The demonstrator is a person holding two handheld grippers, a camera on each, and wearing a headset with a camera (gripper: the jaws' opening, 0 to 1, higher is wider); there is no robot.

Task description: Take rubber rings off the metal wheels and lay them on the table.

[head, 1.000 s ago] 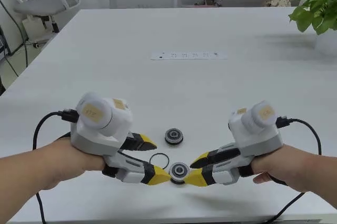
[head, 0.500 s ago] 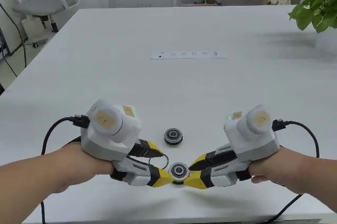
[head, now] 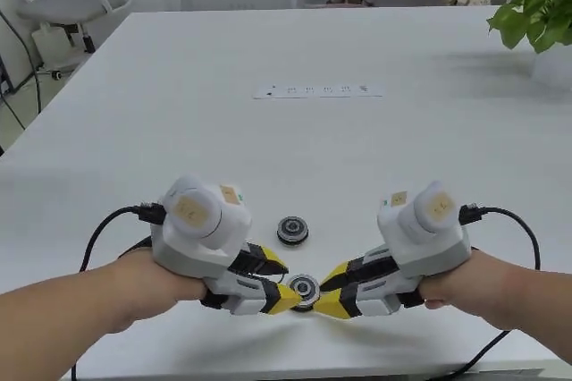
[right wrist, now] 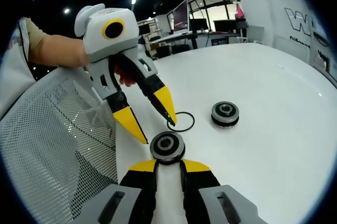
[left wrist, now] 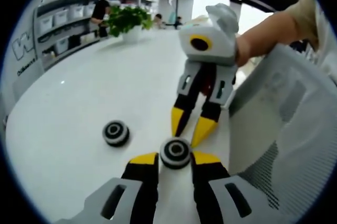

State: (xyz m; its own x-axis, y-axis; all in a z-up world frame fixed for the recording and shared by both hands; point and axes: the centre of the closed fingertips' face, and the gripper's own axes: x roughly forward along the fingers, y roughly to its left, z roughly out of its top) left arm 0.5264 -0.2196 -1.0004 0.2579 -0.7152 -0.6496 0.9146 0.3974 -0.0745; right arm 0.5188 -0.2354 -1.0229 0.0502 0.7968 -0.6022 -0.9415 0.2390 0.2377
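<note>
Hiding behind left gripper [head: 286, 281]: rubber ring [right wrist: 192, 123].

A big W [left wrist: 22, 46] stands on the wall [left wrist: 16, 82] at ten o'clock in the left gripper view, another W [right wrist: 298, 20] at two o'clock in the right gripper view. The sticker [head: 189, 210] on the left gripper [head: 282, 282] is unreadable.

head: high, looking down | gripper views: low, close, opposed — share wheel [left wrist: 175, 153]
</note>
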